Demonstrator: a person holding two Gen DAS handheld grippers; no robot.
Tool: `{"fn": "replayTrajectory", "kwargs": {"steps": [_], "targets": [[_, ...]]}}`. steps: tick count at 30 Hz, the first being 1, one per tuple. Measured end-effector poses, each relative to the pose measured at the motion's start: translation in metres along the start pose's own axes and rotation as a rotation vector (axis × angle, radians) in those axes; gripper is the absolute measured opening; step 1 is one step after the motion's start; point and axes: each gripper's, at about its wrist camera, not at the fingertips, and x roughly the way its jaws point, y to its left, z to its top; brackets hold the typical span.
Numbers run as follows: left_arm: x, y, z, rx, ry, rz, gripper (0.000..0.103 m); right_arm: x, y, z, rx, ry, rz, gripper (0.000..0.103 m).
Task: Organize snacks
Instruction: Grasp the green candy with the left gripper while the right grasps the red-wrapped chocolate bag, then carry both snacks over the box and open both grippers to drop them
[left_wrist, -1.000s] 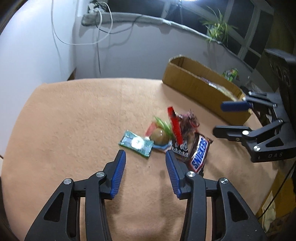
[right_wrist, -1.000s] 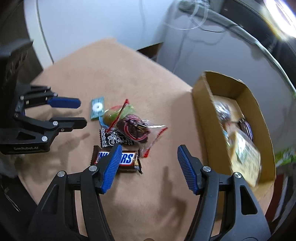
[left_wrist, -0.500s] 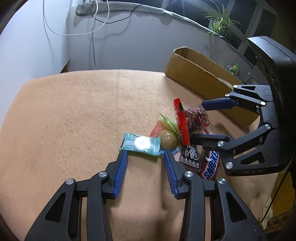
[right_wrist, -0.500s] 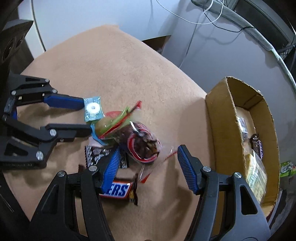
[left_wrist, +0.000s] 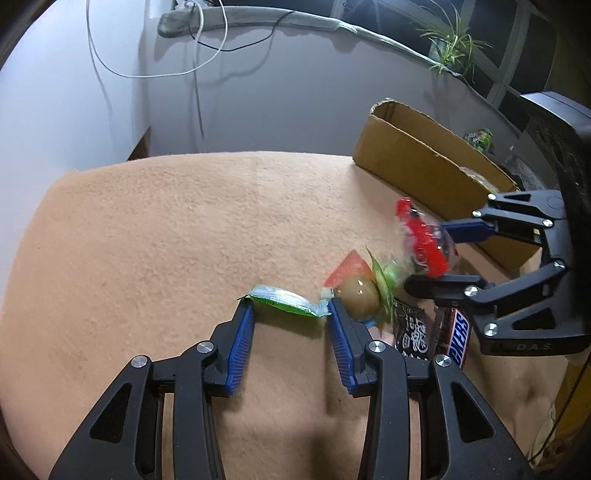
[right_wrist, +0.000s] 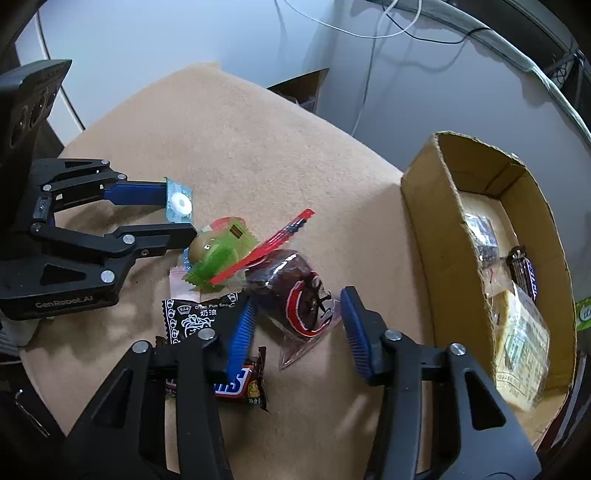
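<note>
While the small teal mint packet (left_wrist: 286, 301) is clamped between the pads of the left gripper (left_wrist: 288, 314), the right gripper (right_wrist: 295, 317) is being closed around the clear bag of dark snacks (right_wrist: 295, 299), not yet pinched. The cardboard box (right_wrist: 458, 236) is seen to its right.

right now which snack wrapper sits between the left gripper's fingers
The small teal mint packet, with a white ring showing through it, sits between the left gripper fingers. The other loose wrappers lie piled beside that gripper, toward the cardboard box.
</note>
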Motion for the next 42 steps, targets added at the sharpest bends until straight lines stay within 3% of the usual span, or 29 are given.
{"fn": "replayTrajectory", "kwargs": {"steps": [3, 11, 16, 18, 23, 34, 42], "targets": [[0.003, -0.001, 0.003, 0.005, -0.002, 0.011, 0.039, 0.0, -0.002, 0.0, 0.021, -0.005, -0.001, 0.042], [0.013, 0.003, 0.017, -0.008, -0.004, 0.047, 0.04, 0.0, -0.003, 0.002, 0.033, -0.007, -0.002, 0.041], [0.023, -0.003, 0.025, 0.067, 0.013, 0.083, 0.053, 0.0, -0.004, 0.003, 0.037, -0.006, 0.0, 0.041], [0.024, -0.001, 0.026, 0.062, 0.015, 0.077, 0.053, -0.002, -0.004, 0.003, 0.039, -0.005, -0.001, 0.041], [0.023, 0.01, 0.027, 0.037, 0.001, 0.048, 0.033, -0.004, -0.005, 0.004, 0.044, -0.014, -0.002, 0.038], [0.001, 0.015, 0.016, 0.001, -0.032, 0.04, 0.032, -0.027, -0.013, -0.003, 0.11, -0.085, 0.038, 0.036], [-0.034, 0.009, 0.024, -0.014, -0.117, 0.01, 0.032, -0.056, -0.025, -0.01, 0.155, -0.148, 0.057, 0.036]]}}
